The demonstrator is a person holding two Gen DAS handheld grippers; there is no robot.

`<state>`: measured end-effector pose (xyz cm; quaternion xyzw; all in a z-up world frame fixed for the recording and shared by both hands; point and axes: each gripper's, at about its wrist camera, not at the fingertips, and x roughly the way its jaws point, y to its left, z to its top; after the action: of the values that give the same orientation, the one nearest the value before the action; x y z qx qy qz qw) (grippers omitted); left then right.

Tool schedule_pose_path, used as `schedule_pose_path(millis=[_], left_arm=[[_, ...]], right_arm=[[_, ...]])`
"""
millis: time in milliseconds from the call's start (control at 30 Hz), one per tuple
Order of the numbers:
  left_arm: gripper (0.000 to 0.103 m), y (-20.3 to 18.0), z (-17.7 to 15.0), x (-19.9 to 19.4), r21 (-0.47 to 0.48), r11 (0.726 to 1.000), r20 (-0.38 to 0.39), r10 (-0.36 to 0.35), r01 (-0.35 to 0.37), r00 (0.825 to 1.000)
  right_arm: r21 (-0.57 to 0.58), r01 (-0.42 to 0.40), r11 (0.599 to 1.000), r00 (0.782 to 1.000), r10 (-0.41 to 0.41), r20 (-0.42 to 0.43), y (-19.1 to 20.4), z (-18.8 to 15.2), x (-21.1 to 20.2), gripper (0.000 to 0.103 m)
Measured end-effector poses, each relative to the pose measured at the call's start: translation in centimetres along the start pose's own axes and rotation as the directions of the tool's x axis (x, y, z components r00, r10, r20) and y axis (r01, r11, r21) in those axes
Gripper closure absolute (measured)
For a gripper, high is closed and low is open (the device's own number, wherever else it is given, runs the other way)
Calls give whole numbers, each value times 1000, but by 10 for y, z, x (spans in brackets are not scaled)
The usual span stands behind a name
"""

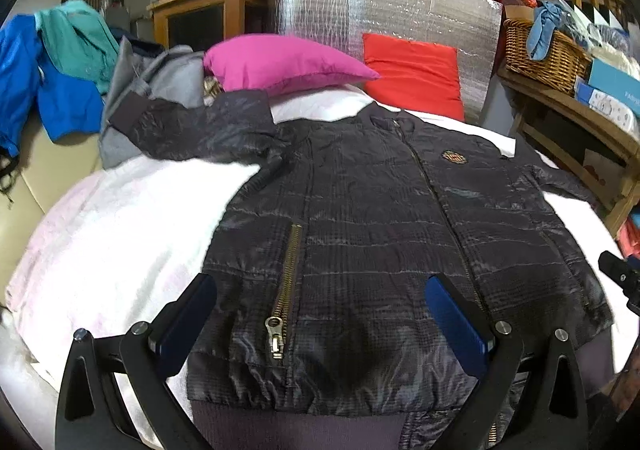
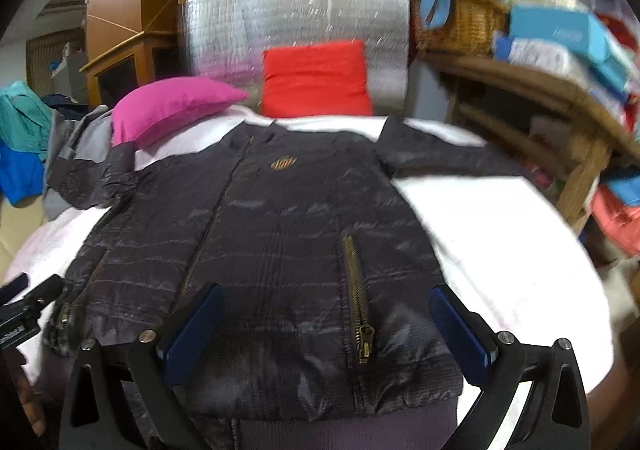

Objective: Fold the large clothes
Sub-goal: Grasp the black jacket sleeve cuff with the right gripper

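Note:
A dark quilted jacket lies flat, front up and zipped, on a white bed sheet. It also shows in the right wrist view. Its sleeves spread out to both sides. My left gripper is open and empty, hovering over the jacket's hem near the left pocket zipper. My right gripper is open and empty over the hem near the right pocket zipper. The right gripper's edge shows at the left view's right side.
A pink pillow and a red pillow lie at the bed's head against a silver foil panel. Grey, blue and teal clothes pile at the left. A wicker basket and boxes sit on a wooden shelf at the right.

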<state>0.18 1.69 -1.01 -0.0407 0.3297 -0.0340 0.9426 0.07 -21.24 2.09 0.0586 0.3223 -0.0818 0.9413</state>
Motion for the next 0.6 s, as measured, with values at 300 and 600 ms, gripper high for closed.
schedule_pose_path(millis=[300,600], left_arm=[[0,-17,30,32,-60,992,-27,-114,112,993],[0,-47,47,92,-65,990,-78,-133,128,988]], right_arm=[[377,-172,910,974,214,-74,-135,49,44,0],[802,-119,586,970,240,-31,-314,78,157,14]])
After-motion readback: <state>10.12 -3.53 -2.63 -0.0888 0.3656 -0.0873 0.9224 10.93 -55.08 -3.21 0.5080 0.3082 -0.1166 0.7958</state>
